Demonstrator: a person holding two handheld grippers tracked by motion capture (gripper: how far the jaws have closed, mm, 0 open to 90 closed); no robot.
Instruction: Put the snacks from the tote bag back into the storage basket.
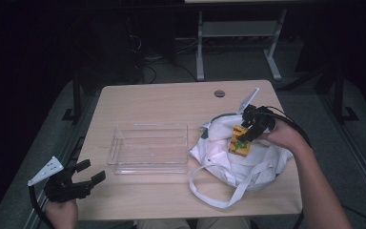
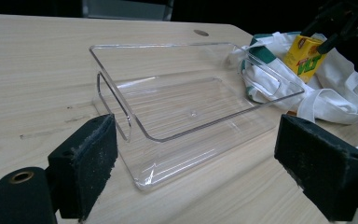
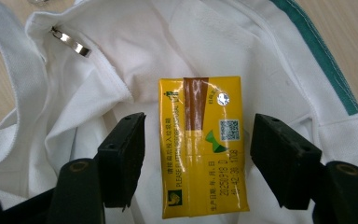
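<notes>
My right gripper (image 1: pixel 249 132) hung over the white tote bag (image 1: pixel 228 157), its jaws spread wide on either side of a yellow drink carton (image 3: pixel 204 147) without touching it. In the right gripper view there was a clear gap between each black pad and the carton's sides, so nothing was clamped yet. The carton lay on the bag's cloth near its open mouth, printed face up, with the bag's green trim (image 3: pixel 321 51) beyond it and a small metal zip pull (image 3: pixel 70 43) off toward the bag's edge.

My left gripper (image 1: pixel 78 180) waited near the table's front corner, well apart from the bag, on the far side of the clear plastic bin (image 1: pixel 148 148). Its jaws also stood wide and held nothing; in its own view they framed the bin, with the bag and carton (image 2: pixel 304 55) just past it.

I judged the job as barely begun: the bin, standing just beside the bag on the wooden table (image 1: pixel 138 98), had nothing in it, and the carton had not left the bag. What remained, as I read it, was to close on the carton, lift it clear of the cloth and set it down in the bin. Whether more items lay inside the bag I could not tell.
</notes>
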